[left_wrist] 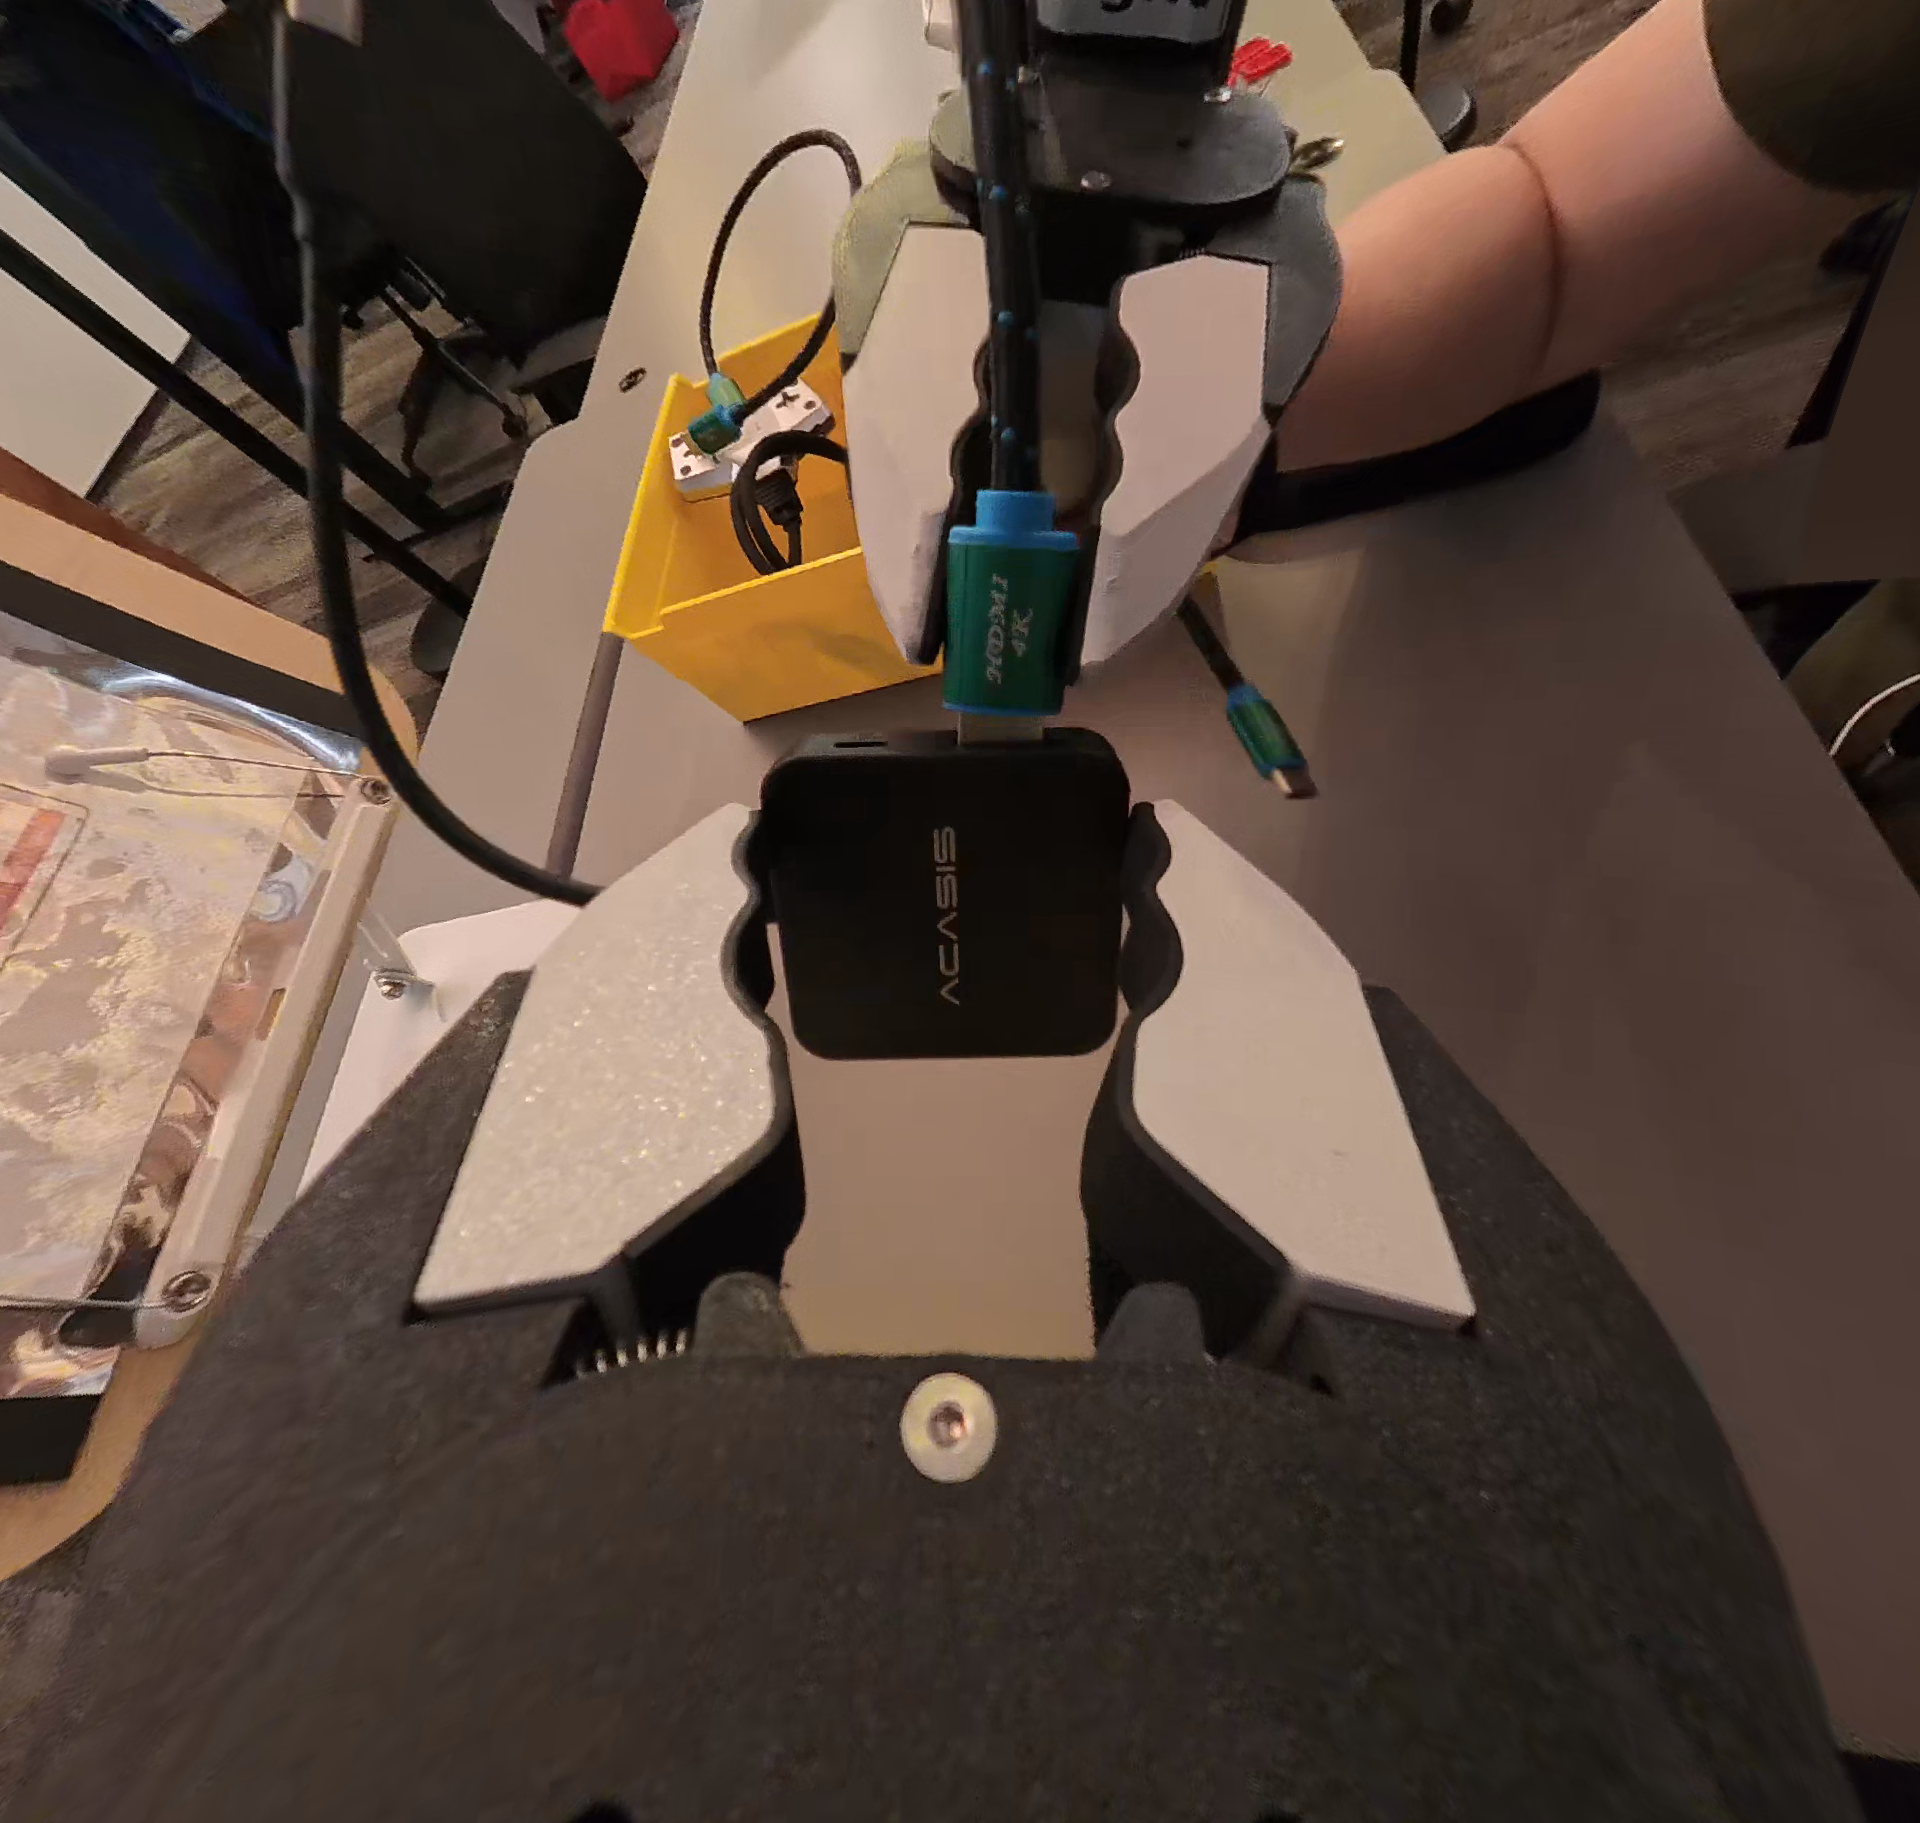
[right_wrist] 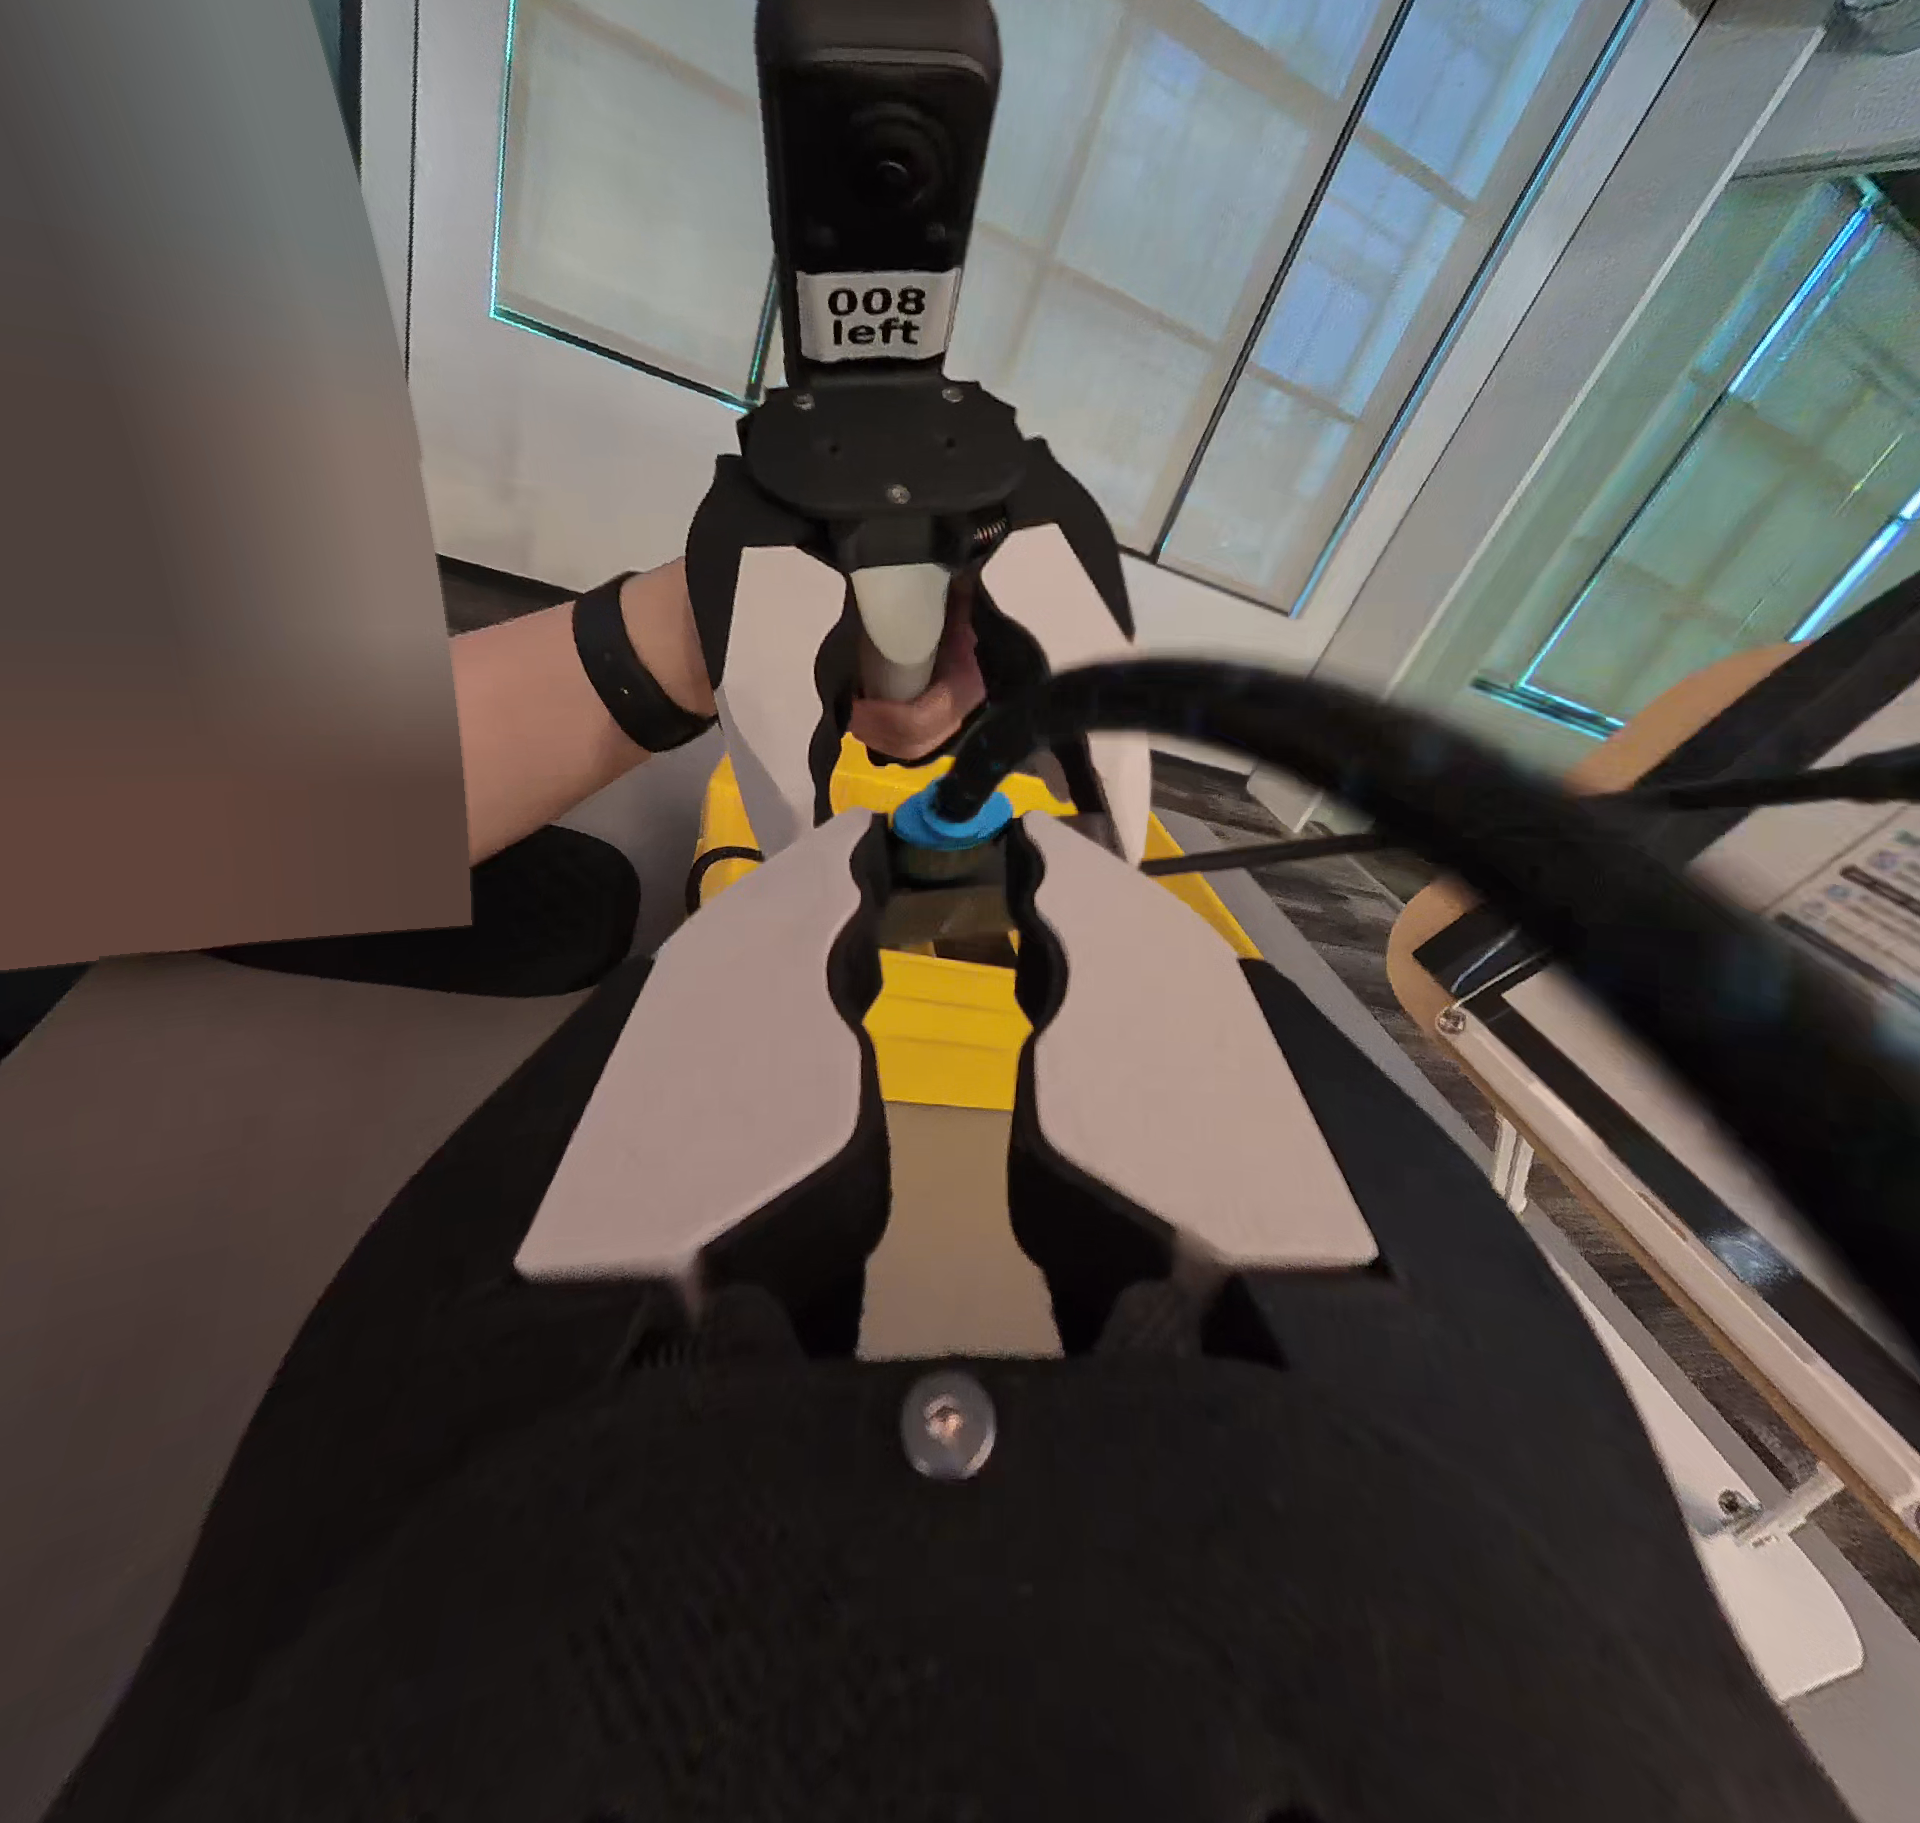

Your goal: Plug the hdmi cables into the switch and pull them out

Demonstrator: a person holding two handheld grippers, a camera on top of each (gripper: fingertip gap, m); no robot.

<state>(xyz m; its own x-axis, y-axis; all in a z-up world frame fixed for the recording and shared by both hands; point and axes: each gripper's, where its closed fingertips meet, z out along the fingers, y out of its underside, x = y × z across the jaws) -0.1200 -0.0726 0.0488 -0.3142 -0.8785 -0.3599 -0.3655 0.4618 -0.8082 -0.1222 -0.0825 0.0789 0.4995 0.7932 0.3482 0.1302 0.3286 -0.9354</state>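
Left hand-held gripper clamps the lettered black switch; right hand-held gripper clamps the lettered green HDMI plug

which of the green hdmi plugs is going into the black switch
The green plug clamped in the right gripper; its metal tip is at the switch. One plug lies loose on the table; another is at the yellow bin.

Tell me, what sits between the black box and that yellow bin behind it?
In the left wrist view, the green HDMI plug, pinched by the right gripper, stands between the switch and the yellow bin, its metal tip at the switch's port.
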